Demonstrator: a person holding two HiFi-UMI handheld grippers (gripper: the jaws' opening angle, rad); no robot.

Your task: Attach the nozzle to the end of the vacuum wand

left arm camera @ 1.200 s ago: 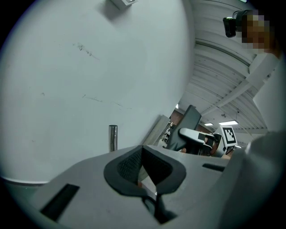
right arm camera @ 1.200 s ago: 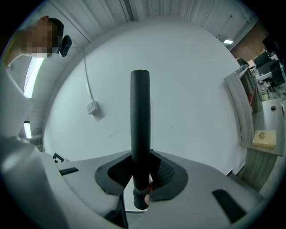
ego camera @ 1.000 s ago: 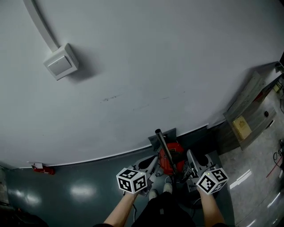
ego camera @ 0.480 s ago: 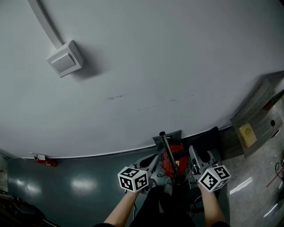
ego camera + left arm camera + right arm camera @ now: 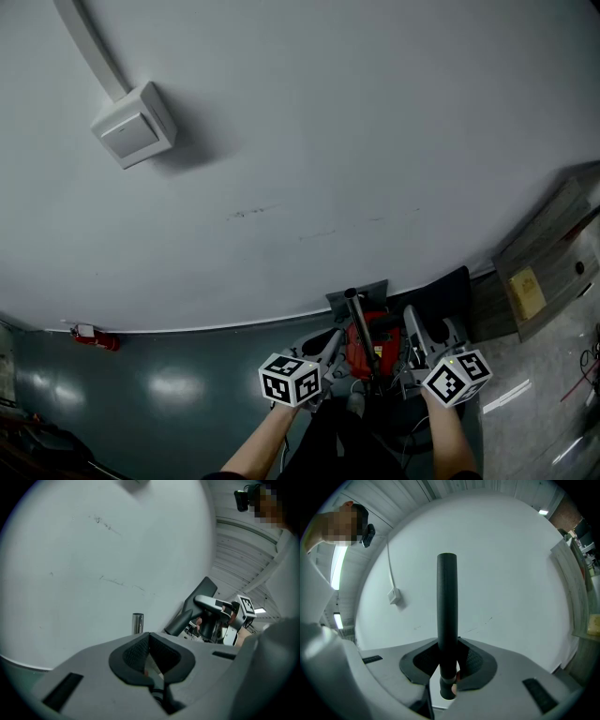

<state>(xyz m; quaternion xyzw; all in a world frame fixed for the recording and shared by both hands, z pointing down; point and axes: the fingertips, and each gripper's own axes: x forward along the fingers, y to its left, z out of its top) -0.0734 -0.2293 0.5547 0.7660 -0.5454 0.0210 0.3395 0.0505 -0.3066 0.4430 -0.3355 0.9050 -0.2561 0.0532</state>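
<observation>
Reaching up from 6 o'clock in the head view, both bare forearms point(image 5: 258, 450) run to the grippers, which sit side by side low in the frame with their marker cubes toward the camera. The left gripper point(image 5: 326, 345) lies at 9 o'clock of the vacuum wand point(image 5: 361, 328) and tilts a little downward. Its own view shows its jaws pressed together with nothing gripped, and a metal tube end point(image 5: 137, 623) stands just past them at 12 o'clock. The right gripper point(image 5: 422, 336) sits at 3 o'clock of the wand and points level at the wall point(image 5: 328, 141). In its own view it clamps the dark wand, which stands upright between the pads point(image 5: 476, 663).

Both hands are hidden under the cubes, and the wand's lower end is lost in the dark clutter between them. The red vacuum body point(image 5: 377, 349) shows only in part behind the wand. A dark grey wedge-shaped piece point(image 5: 375, 289) leans at the foot of the wall at the wand's 12 o'clock. It may be the nozzle, but it is too small and shadowed to be sure.

The white wall fills most of the head view, with faint scuffs near the middle. A switch box point(image 5: 131, 125) sits at 10 o'clock, its conduit point(image 5: 89, 47) running off toward 11 o'clock. A glossy grey-green floor point(image 5: 169, 403) shows at 7 o'clock, with a small red object point(image 5: 91, 335) at the wall's foot at 8 o'clock. A wooden cabinet point(image 5: 548, 272) at 3 o'clock is cut off by the edge.
</observation>
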